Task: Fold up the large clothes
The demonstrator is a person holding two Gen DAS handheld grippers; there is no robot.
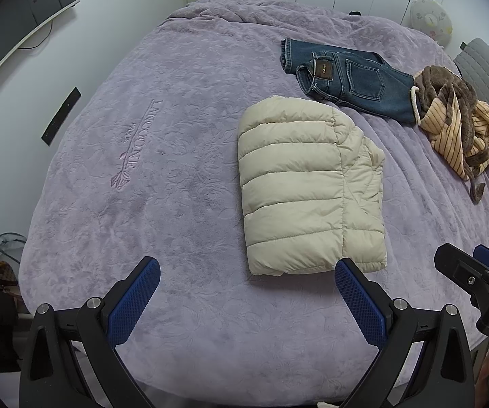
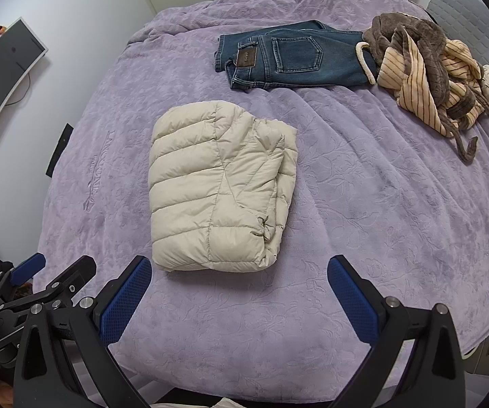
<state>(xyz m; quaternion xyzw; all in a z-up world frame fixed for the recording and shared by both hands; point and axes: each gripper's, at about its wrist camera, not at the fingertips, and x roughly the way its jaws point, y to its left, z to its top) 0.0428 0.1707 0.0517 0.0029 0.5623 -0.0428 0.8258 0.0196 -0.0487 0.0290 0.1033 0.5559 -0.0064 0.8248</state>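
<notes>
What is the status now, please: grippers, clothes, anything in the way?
Left gripper open, right gripper open, both empty. Cream puffer jacket lies folded on purple bedspread. Jeans folded; striped robe still crumpled. Nothing in the way.

Purple bed cover (image 2: 363, 204), folded cream jacket (image 2: 217, 183), jeans (image 2: 295, 57), striped robe (image 2: 424, 68)

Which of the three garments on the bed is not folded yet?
The brown and striped robe, a crumpled heap at the far right. The cream puffer jacket and the jeans lie folded flat.

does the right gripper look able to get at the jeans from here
Probably yes. The right gripper is open and empty, and bare blanket runs up to the jeans, right of the folded jacket.
</notes>
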